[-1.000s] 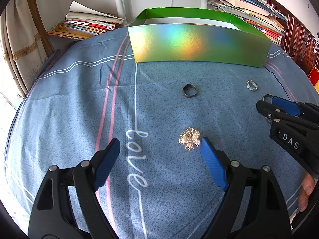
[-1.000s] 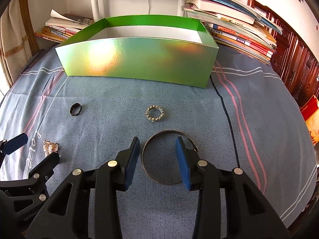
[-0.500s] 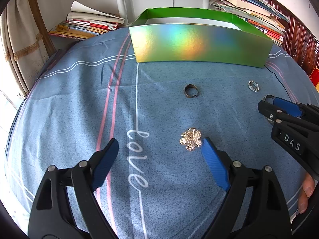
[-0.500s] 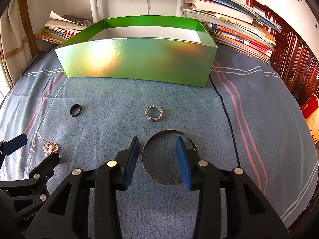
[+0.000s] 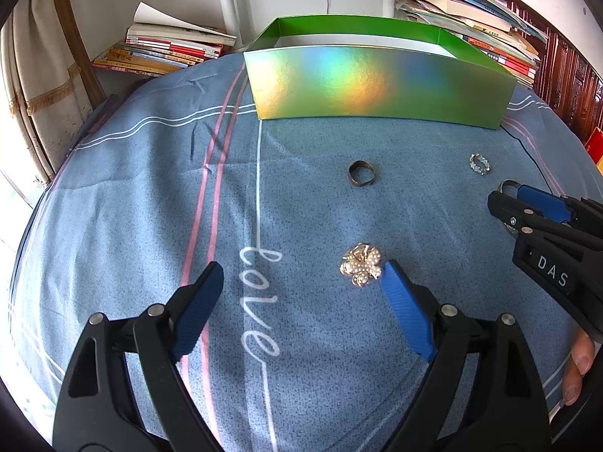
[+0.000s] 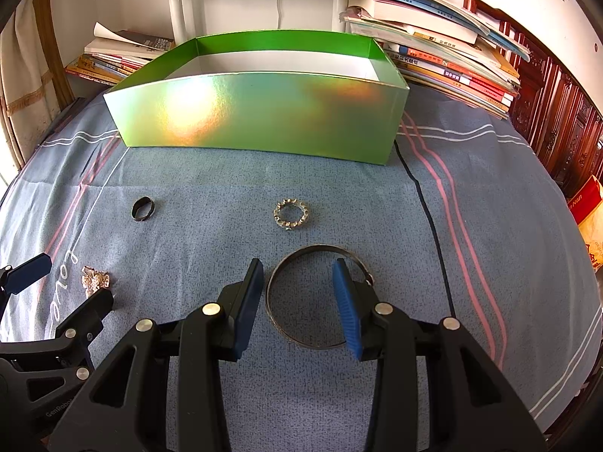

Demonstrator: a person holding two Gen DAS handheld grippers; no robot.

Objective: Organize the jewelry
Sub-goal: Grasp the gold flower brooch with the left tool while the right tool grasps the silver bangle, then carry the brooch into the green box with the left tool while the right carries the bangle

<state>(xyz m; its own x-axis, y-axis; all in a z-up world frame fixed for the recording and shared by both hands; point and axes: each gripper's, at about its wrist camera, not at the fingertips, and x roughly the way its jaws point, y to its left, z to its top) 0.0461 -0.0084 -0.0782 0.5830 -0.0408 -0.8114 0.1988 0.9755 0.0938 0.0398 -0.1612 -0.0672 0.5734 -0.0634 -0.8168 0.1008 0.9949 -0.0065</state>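
Note:
A pearl flower brooch [image 5: 361,264] lies on the blue cloth just left of the right fingertip of my open, empty left gripper [image 5: 301,275]; it also shows in the right wrist view [image 6: 94,280]. A dark ring [image 5: 361,174] [image 6: 143,208] and a sparkly crystal ring [image 5: 479,164] [image 6: 291,214] lie further on. A thin metal bangle [image 6: 301,252] lies flat between the fingers of my open right gripper [image 6: 297,275], which straddles it low over the cloth. An open green holographic box [image 5: 377,83] [image 6: 260,113] stands at the back.
Stacks of books [image 6: 444,56] lie behind and to the right of the box, more books [image 5: 162,49] at the back left. A white stand's pole [image 5: 226,3] rises behind the box. The cloth [image 5: 132,188] drops off at its left and right edges.
My left gripper has drawn slightly back and up; the brooch sits a little further from the camera. The right gripper has barely moved around the bangle.

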